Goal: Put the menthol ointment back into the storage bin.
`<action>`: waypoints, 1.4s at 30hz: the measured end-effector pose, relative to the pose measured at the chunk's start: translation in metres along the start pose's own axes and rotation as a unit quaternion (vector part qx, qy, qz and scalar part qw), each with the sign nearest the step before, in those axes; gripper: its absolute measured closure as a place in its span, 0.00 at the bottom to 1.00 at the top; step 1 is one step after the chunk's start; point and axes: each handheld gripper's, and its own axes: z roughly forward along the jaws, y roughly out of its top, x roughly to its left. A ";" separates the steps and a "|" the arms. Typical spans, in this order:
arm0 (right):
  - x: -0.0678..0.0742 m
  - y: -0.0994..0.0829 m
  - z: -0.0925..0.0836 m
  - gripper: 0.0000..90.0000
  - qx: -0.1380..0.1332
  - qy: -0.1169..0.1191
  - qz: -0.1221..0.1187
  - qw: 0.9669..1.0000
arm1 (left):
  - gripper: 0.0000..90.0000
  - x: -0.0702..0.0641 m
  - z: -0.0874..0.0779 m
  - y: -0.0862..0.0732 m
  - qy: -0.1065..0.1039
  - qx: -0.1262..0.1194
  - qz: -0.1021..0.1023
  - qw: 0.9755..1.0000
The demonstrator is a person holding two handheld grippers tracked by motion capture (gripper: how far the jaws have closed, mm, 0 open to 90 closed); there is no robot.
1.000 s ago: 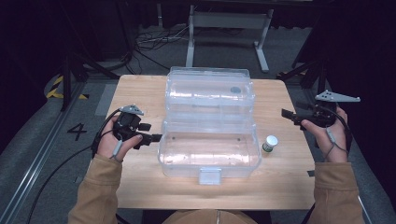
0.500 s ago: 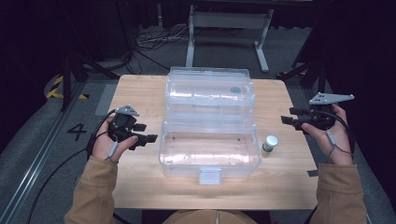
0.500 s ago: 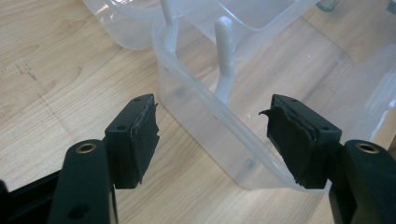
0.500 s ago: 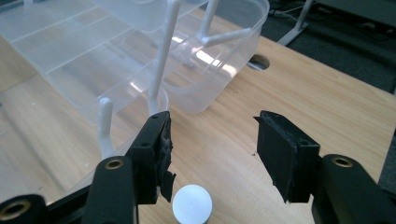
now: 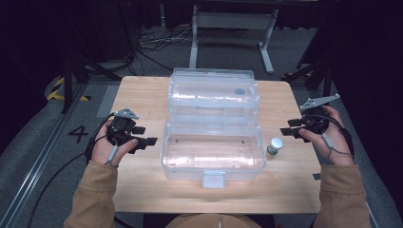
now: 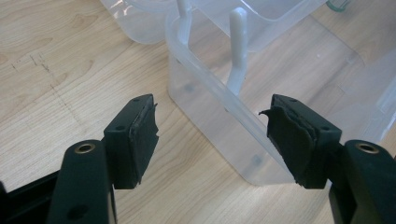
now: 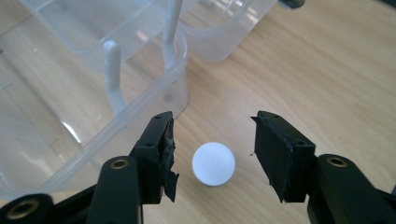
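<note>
Your right gripper, jaws apart and just closing, brackets the bottle; the box at nine o'clock could snag a jaw.

A clear box on a pale wood-grain bench — a white-capped, green-labelled bottle, black grippers, tan sleeves.

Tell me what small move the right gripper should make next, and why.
Probably lower the right gripper around the small white-capped bottle and finish closing. Its jaws have just been closing, the cap sits between them untouched, and the bottle stands beside the open clear box.
</note>
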 end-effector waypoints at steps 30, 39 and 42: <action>-0.005 -0.009 0.057 0.49 0.127 0.015 -0.039 0.991 | 0.37 0.003 0.005 -0.002 -0.003 0.010 -0.003 1.000; -0.009 -0.014 0.068 0.48 0.148 0.025 -0.033 0.988 | 0.36 0.003 0.006 -0.002 -0.003 0.012 -0.002 1.000; -0.010 -0.015 0.070 0.48 0.151 0.023 -0.032 0.988 | 0.36 0.003 0.006 -0.002 -0.003 0.013 -0.001 1.000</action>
